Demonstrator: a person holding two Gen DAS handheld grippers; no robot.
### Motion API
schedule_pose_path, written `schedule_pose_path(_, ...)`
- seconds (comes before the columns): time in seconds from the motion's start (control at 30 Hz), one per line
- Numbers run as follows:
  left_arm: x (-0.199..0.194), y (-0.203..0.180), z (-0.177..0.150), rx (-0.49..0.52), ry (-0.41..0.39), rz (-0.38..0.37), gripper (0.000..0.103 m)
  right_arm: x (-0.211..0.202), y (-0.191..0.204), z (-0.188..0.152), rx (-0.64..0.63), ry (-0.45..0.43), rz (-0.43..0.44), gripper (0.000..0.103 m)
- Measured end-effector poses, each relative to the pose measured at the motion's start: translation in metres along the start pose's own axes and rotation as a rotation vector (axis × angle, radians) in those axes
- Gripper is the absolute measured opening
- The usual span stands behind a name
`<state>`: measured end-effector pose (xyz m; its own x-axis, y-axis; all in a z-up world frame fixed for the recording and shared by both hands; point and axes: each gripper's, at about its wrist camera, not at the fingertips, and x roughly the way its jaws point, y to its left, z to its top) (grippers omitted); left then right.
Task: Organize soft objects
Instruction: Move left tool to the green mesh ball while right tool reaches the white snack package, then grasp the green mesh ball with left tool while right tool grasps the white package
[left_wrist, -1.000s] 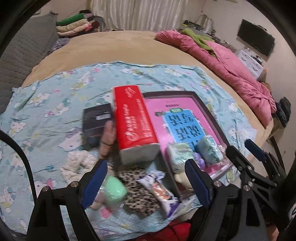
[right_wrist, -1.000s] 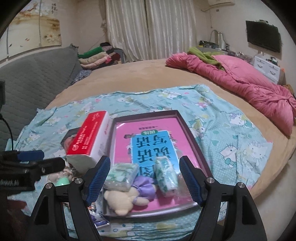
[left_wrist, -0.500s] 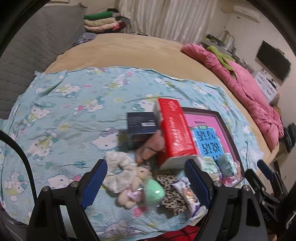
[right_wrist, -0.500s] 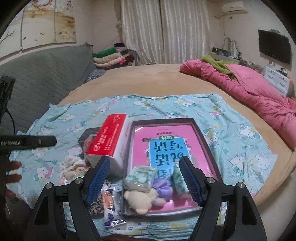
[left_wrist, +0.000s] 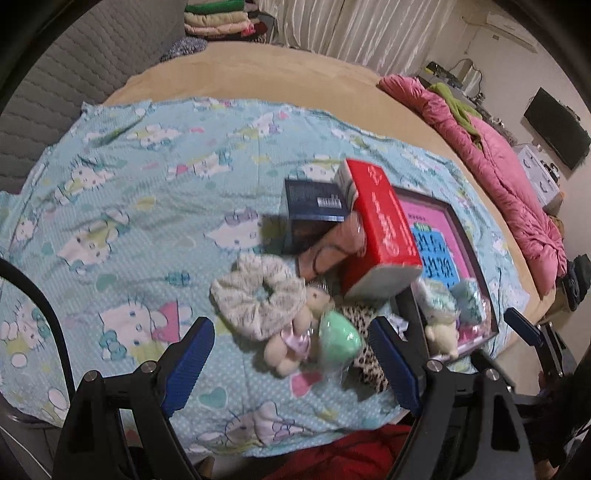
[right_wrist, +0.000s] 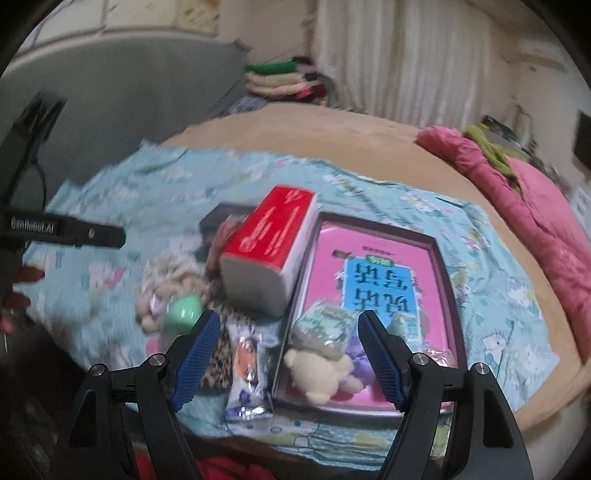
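Left gripper (left_wrist: 290, 360) spread wide, nothing pinched, hovering over a teal cartoon-print sheet (left_wrist: 129, 192) on a bed. Between its fingers in the left wrist view: a small plush doll (left_wrist: 295, 332) in a pink dress and a mint puff (left_wrist: 338, 334), touching each other. At 11 o'clock from the doll, a pale scrunchie (left_wrist: 258, 291), touching it. Leopard-print cloth (left_wrist: 369, 365) at 3 o'clock of the puff, partly under it.

Red tissue pack (left_wrist: 380, 229) sits tilted at 1 o'clock of the scrunchie, leaning over a pink roll (left_wrist: 332, 247) and a dark box (left_wrist: 314, 199).

Right gripper (right_wrist: 290, 356) also spread, empty. It hovers above the near-left corner of a dark tray (right_wrist: 439, 254) holding a pink book (right_wrist: 376, 273). In the tray's near end: a cream plush (right_wrist: 321, 369), a green tissue packet (right_wrist: 325, 325) on top of it, a purple bit (right_wrist: 356, 350) at 3 o'clock, and a second packet (right_wrist: 404, 325) further right. A snack wrapper (right_wrist: 245, 373) lies outside the tray at 9 o'clock of the plush. Right wrist view is blurred.

Pink quilt (left_wrist: 498, 166) at far right of the bed.
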<state>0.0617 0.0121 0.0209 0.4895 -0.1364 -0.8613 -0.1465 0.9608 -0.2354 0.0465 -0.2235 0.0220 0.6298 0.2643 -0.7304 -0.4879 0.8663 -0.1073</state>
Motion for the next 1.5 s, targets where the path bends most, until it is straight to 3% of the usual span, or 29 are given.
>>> schedule_pose_path(0.33,0.027,-0.002,-0.017,-0.002,0.089,-0.021,0.085,0.023,0.036,-0.021,-0.221,0.123,0.027,0.078)
schedule_pose_path(0.6,0.045,-0.006,-0.025,0.008,0.135,-0.028,0.085,0.041,0.056,-0.036,-0.364,0.190,-0.061,0.078)
schedule_pose_path(0.83,0.055,-0.010,-0.030,0.013,0.155,-0.036,0.085,0.058,0.064,-0.043,-0.477,0.219,-0.119,0.059)
schedule_pose_path(0.97,0.063,-0.012,-0.030,0.015,0.168,-0.047,0.085,0.069,0.071,-0.047,-0.547,0.221,-0.149,0.058)
schedule_pose_path(1.37,0.093,-0.027,-0.020,0.019,0.207,-0.062,0.085,0.107,0.070,-0.053,-0.627,0.238,-0.135,0.046)
schedule_pose_path(1.43,0.096,-0.026,-0.019,0.011,0.207,-0.072,0.085,0.110,0.068,-0.053,-0.613,0.236,-0.107,0.035)
schedule_pose_path(1.5,0.101,-0.027,-0.018,0.002,0.217,-0.088,0.082,0.113,0.064,-0.052,-0.599,0.231,-0.100,0.033)
